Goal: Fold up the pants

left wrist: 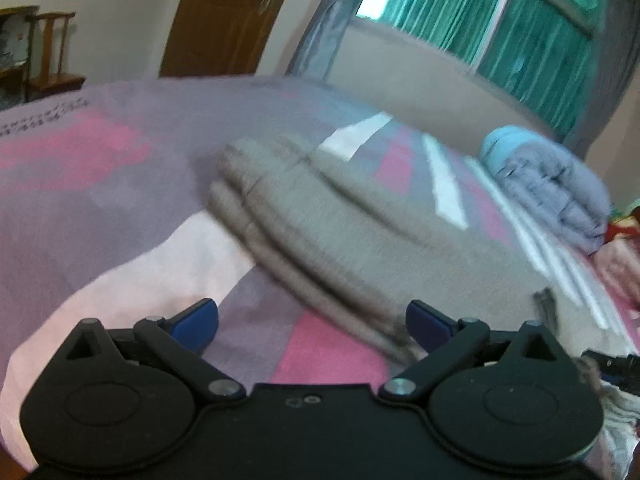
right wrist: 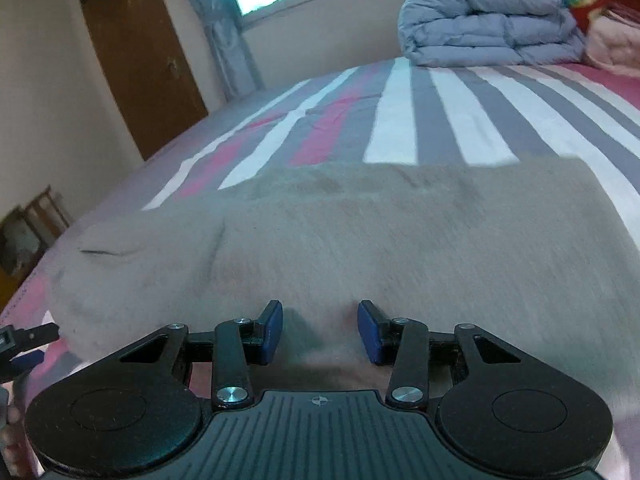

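Grey-beige pants (right wrist: pixel 360 240) lie folded across the striped bed, filling the near half of the right wrist view. My right gripper (right wrist: pixel 320 330) sits low on their near edge, its blue pads partly closed on a thick bunch of that fabric. In the left wrist view the pants (left wrist: pixel 340 232) show as a blurred layered stack that runs diagonally. My left gripper (left wrist: pixel 312 322) is wide open over the sheet, nothing between its pads, and its right pad (left wrist: pixel 428 326) is beside the stack's near edge.
The bed sheet (right wrist: pixel 460 120) has grey, white and pink stripes. A folded blue-grey duvet (right wrist: pixel 488 24) and pink bedding (right wrist: pixel 612 44) sit at the far right. A brown door (right wrist: pixel 136 52), a curtained window (left wrist: pixel 500 12) and a wooden chair (left wrist: pixel 52 56) lie beyond the bed.
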A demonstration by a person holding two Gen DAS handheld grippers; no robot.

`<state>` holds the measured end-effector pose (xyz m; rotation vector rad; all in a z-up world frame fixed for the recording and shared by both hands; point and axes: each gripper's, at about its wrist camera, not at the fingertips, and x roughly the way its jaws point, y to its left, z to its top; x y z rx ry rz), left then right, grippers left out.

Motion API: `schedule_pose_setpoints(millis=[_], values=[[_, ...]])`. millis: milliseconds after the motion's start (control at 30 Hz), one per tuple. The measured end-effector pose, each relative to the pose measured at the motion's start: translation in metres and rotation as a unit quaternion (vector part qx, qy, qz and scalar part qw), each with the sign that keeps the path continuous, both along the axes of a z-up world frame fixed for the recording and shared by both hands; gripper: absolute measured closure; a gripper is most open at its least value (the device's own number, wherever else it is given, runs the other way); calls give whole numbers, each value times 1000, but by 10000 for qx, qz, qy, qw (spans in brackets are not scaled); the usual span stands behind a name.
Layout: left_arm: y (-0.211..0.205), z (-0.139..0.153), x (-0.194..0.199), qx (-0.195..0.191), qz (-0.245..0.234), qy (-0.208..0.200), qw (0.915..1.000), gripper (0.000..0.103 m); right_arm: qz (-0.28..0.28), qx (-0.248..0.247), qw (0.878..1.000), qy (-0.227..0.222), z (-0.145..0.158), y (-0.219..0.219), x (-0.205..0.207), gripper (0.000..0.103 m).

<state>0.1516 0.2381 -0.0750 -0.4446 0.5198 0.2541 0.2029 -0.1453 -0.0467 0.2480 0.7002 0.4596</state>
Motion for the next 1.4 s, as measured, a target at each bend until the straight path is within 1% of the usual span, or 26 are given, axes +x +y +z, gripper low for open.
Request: schedule_pose_setpoints(millis=[33,67,100,133,167,200,267,333,433,533,600,733,800,833,867,900,933,967,1000,1033,1133,1167,1200,1267,1300,1400], values=[[1,0,0,-26,-32,-42,10000,9,90,138,9999,-44,7,-3,1,60],[4,0,1,-74,-91,-76,9999,9,83,289,9994,-189,13,-9,-4,60],[7,-1,3,-119,-143,-116,9998,10,7,376,9986,-381,16,-18,-10,60],[11,-3,6,-190,-151,-132,9996,12,-88,437,9975,-554,19,-28,-17,60],[15,-5,10,-298,-148,-149,9993,14,-160,509,9965,-640,20,-39,-22,60],[22,-8,14,-464,-165,-183,9986,14,-228,593,9956,-693,20,-53,-28,60],[34,-12,22,-820,-155,-275,9961,13,-402,602,9947,-725,20,-74,-35,60],[50,-18,33,-1309,-212,-395,9904,13,-640,572,9937,-714,19,-98,-40,60],[67,-25,55,-1754,-369,-428,9829,13,-1054,615,9902,-682,15,-132,-41,60],[72,-29,77,-1781,-514,-354,9820,13,-1501,689,9845,-590,12,-160,-39,60],[74,-33,87,-1745,-600,-391,9820,12,-1737,799,9802,-517,9,-175,-38,60],[80,-41,96,-1894,-600,-684,9777,11,-2103,1011,9718,-323,2,-194,-42,60],[82,-43,94,-1974,-536,-808,9755,13,-2287,1199,9659,-164,-5,-203,-46,60],[82,-43,93,-1942,-469,-801,9766,25,-2404,1318,9616,-96,-8,-207,-49,60],[82,-42,92,-1873,-325,-737,9790,73,-2508,1406,9577,-78,-9,-211,-49,60],[85,-46,89,-1923,-85,-638,9792,83,-2607,1466,9542,-78,-9,-216,-50,60],[89,-52,85,-2248,-42,-744,9715,83,-2702,1518,9507,-91,-8,-221,-52,60],[85,-48,81,-2124,-35,-793,9739,84,-2772,1574,9478,-102,-7,-226,-53,60],[78,-40,79,-1852,-41,-776,9796,84,-2834,1639,9448,-93,-6,-233,-54,60],[71,-34,78,-1672,-52,-794,9827,84,-2904,1680,9420,-77,-6,-238,-55,60],[49,-3,76,-1115,-103,-861,9900,84,-3106,1793,9335,-63,-3,-256,-63,60],[41,8,76,-958,-160,-907,9911,84,-3151,1856,9307,-52,-2,-262,-66,60],[30,22,77,-779,-256,-985,9918,84,-3195,1932,9276,-52,-2,-268,-69,60],[9,45,80,-562,-483,-1128,9908,84,-3268,2072,9221,-35,-2,-278,-74,60],[-8,60,85,-381,-645,-1192,9900,84,-3292,2123,9201,-50,-3,-283,-76,60],[-58,88,94,95,-1086,-1280,9858,84,-3340,2293,9142,-57,-3,-297,-85,60]])
